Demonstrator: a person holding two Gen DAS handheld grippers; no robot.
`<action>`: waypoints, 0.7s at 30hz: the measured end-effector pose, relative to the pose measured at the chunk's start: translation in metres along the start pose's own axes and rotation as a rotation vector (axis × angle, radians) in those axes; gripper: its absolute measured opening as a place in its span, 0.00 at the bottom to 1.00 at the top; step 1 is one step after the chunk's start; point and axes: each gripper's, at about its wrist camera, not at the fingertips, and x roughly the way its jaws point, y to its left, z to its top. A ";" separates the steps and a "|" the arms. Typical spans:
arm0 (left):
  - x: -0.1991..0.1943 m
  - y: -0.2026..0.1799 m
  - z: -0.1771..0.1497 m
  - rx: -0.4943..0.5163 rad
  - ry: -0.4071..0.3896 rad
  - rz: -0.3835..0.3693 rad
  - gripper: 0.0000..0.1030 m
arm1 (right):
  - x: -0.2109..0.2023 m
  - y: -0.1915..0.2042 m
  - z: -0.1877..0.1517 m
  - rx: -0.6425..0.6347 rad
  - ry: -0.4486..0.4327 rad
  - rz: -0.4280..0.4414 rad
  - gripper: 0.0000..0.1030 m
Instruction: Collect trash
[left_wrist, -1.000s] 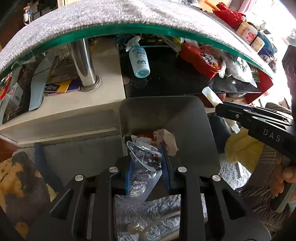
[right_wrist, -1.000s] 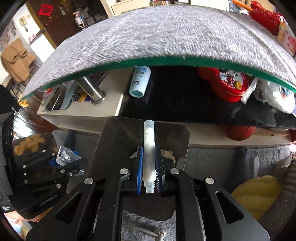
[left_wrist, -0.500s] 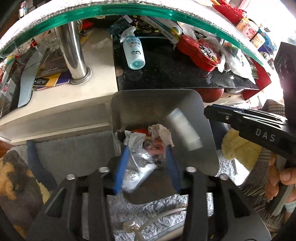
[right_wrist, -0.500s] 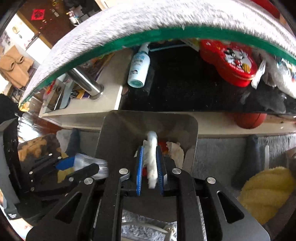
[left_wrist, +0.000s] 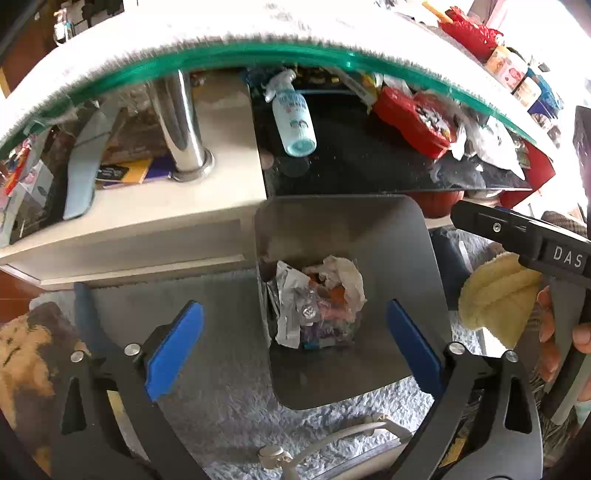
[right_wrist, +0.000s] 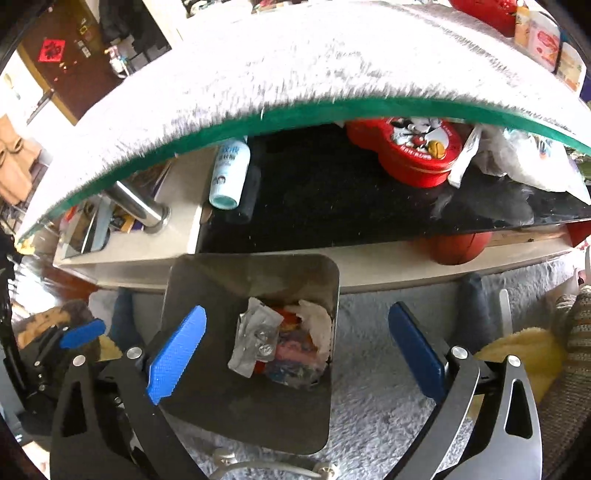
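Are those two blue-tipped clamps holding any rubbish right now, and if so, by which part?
Nothing is held. The left gripper and right gripper have just been opening and stand wide and empty above the metal bin; the trash lies inside it.

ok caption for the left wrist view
Left gripper, jaws just opened and empty, above the metal bin of crumpled trash.

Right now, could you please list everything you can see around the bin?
trash bin: one, metal grey, on the rug under both grippers
trash: a heap, white tissue and clear wrappers, inside the bin
spray bottle: one, pale blue, lying on the lower shelf
tin: one, red with cartoon mice, on the dark shelf
ball: one, orange-brown, under the shelf
rug: grey, shaggy
yellow cloth: one, right of the bin
left gripper: open, empty, jaws just opened
right gripper: open, empty, jaws just opened
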 end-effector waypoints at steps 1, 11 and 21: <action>-0.006 0.000 0.001 -0.002 -0.011 -0.001 0.92 | -0.004 0.001 0.000 -0.007 -0.010 -0.001 0.97; -0.082 -0.015 0.015 0.007 -0.201 0.066 0.92 | -0.077 0.014 0.004 -0.031 -0.222 -0.034 0.97; -0.180 -0.028 0.021 0.015 -0.469 0.134 0.92 | -0.177 0.034 0.010 -0.065 -0.524 -0.119 0.97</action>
